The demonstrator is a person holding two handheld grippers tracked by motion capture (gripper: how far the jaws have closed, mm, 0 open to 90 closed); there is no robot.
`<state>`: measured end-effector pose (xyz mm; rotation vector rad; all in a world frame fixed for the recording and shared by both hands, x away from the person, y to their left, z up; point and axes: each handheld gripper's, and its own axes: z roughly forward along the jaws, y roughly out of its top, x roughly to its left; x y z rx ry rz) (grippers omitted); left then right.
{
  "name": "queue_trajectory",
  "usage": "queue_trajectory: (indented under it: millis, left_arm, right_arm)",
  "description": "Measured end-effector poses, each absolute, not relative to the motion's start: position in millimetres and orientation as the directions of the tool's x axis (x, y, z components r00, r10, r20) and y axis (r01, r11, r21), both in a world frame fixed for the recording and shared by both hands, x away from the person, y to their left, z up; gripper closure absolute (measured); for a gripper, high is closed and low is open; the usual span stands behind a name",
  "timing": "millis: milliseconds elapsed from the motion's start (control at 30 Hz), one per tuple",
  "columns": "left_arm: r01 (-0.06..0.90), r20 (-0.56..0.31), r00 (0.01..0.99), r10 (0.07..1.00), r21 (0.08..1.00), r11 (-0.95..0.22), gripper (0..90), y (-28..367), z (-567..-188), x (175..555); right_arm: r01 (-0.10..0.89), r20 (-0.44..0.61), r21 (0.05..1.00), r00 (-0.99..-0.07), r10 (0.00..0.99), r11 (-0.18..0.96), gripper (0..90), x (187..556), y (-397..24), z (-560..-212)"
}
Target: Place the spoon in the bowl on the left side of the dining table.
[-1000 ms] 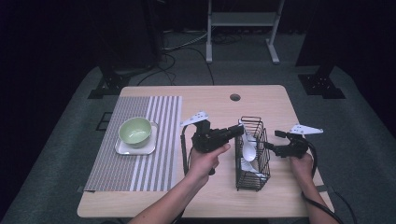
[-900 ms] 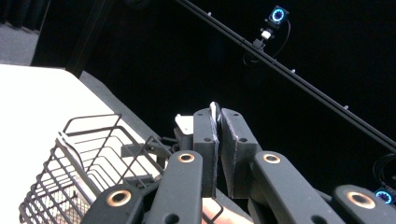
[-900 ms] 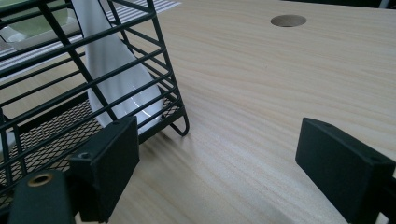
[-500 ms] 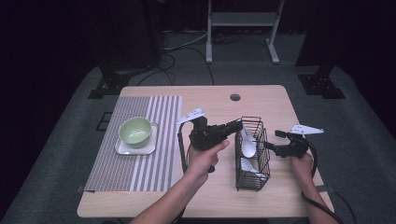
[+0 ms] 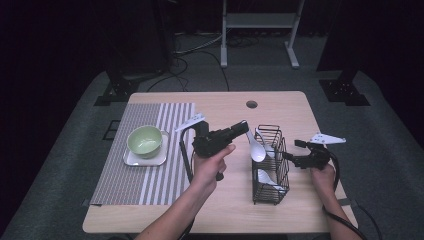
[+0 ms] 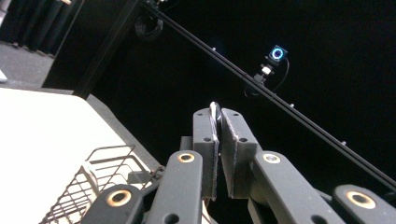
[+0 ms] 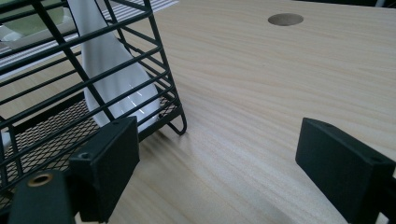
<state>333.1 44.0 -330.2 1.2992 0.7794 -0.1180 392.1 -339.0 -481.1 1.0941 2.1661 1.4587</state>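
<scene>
Now the left gripper (image 5: 243, 127), mid-frame, pinches a white spoon (image 5: 255, 147) by its thin handle; it looks hard, smooth, breakable. The right gripper (image 5: 289, 157) jaws gape wide beside the basket (image 5: 270, 180).

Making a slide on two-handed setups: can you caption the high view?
Left gripper lifts a white spoon from the wire basket while the right gripper waits open beside it.

Held spoon (image 5: 256, 148): white, lifted above the basket, handle clamped in left gripper (image 5: 245, 126).
Wire basket (image 5: 270, 189): black, upright on the table, another white spoon (image 5: 265, 178) inside.
</scene>
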Motion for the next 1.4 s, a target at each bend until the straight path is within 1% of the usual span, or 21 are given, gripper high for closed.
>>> queue_trajectory:
  millis: [200,733,867,1167,1400]
  left_arm:
    - [0.492,-0.587,0.735,0.339,0.806,0.329,84.9,57,-333,333]
    - [0.466,-0.575,0.698,0.427,0.817,0.338,84.9,90,-340,334]
    - [0.47,-0.583,0.687,0.434,0.812,0.346,84.9,97,-342,335]
    - [0.456,-0.571,0.685,0.453,0.821,0.344,84.9,105,-343,334]
    - [0.463,-0.589,0.66,0.467,0.808,0.366,84.9,118,-348,336]
  right_arm:
    - [0.422,0.149,0.885,-0.659,0.737,0.199,12.3,392,-338,-481]
    - [0.426,0.147,0.882,-0.656,0.74,0.203,12.3,393,-338,-481]
    - [0.425,0.148,0.883,-0.656,0.74,0.2,12.3,393,-338,-481]
    - [0.428,0.15,0.881,-0.655,0.741,0.2,12.3,393,-338,-481]
    - [0.43,0.145,0.879,-0.655,0.742,0.208,12.3,393,-337,-481]
